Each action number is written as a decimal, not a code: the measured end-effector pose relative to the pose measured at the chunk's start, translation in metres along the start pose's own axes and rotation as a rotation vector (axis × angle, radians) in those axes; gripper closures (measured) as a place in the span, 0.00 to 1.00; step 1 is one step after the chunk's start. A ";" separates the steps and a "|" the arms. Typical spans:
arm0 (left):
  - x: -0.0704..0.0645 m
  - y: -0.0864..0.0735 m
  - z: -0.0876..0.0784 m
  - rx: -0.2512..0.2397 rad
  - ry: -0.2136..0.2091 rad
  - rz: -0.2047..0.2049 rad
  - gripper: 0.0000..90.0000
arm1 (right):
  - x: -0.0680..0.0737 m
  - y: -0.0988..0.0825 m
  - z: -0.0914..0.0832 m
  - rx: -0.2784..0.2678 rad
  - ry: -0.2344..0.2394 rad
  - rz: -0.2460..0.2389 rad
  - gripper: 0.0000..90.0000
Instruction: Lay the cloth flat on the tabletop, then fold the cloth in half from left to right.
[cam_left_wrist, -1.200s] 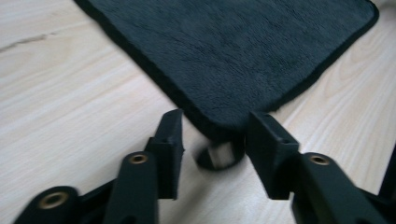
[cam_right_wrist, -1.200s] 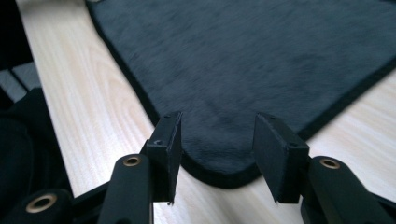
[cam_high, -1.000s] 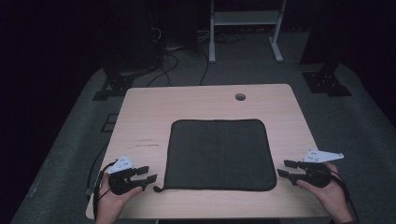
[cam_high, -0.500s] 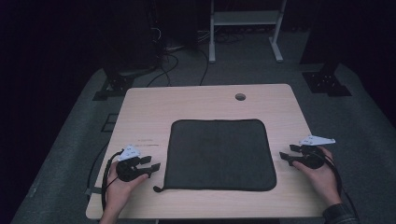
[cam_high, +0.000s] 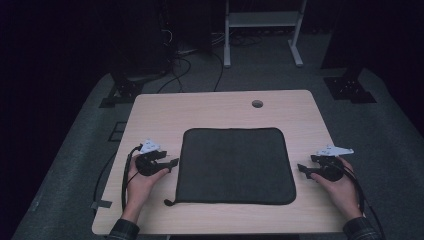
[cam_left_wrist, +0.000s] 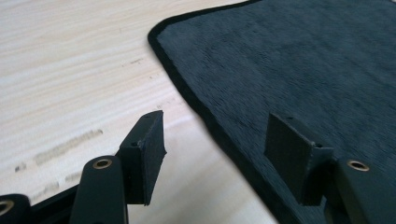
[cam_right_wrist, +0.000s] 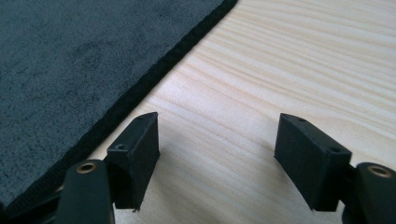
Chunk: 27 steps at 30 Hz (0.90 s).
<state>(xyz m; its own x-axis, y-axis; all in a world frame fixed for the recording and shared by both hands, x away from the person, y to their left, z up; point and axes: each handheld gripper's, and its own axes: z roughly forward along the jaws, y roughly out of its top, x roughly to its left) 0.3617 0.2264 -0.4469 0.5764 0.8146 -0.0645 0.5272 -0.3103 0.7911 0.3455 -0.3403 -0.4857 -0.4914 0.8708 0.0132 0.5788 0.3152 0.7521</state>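
Note:
A dark grey mat (cam_high: 235, 165) lies flat in the middle of the light wooden table (cam_high: 220, 107). My left gripper (cam_high: 169, 158) rests beside the mat's left edge, held in a hand. In the left gripper view its jaws (cam_left_wrist: 215, 154) stand open and have just been opening; one is over bare wood (cam_left_wrist: 70, 70), the other over the mat (cam_left_wrist: 303, 60), with nothing pinched. My right gripper (cam_high: 307, 164) sits just off the mat's right edge. Its jaws (cam_right_wrist: 217, 149) are open over bare wood (cam_right_wrist: 289, 60) and have also just been opening, the mat's border (cam_right_wrist: 60, 70) off to one side.
A round cable hole (cam_high: 257, 103) is near the table's far edge. A small loop (cam_high: 167, 202) sticks out at the mat's near left corner. Beyond the table stand a white frame (cam_high: 260, 20), dark stands (cam_high: 350, 85) and cables on the floor.
The left hand has slid forward and toward the mat's left edge. The right hand has come forward and slightly inward toward the mat's right edge.

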 end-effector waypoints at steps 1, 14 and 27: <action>0.000 0.000 0.000 0.000 0.000 0.000 0.42 | 0.000 0.000 0.000 0.000 0.000 0.000 0.32; 0.007 0.010 0.036 0.052 0.047 0.015 0.44 | 0.000 0.000 0.000 0.001 0.000 0.001 0.32; 0.005 0.006 0.051 0.107 0.063 0.040 0.49 | 0.000 0.000 0.000 0.002 0.004 -0.002 0.31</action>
<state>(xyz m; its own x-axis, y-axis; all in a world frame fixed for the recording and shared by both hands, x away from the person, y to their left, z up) 0.3996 0.2036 -0.4731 0.5598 0.8286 0.0061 0.5703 -0.3906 0.7226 0.3455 -0.3401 -0.4858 -0.4954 0.8686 0.0148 0.5789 0.3174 0.7511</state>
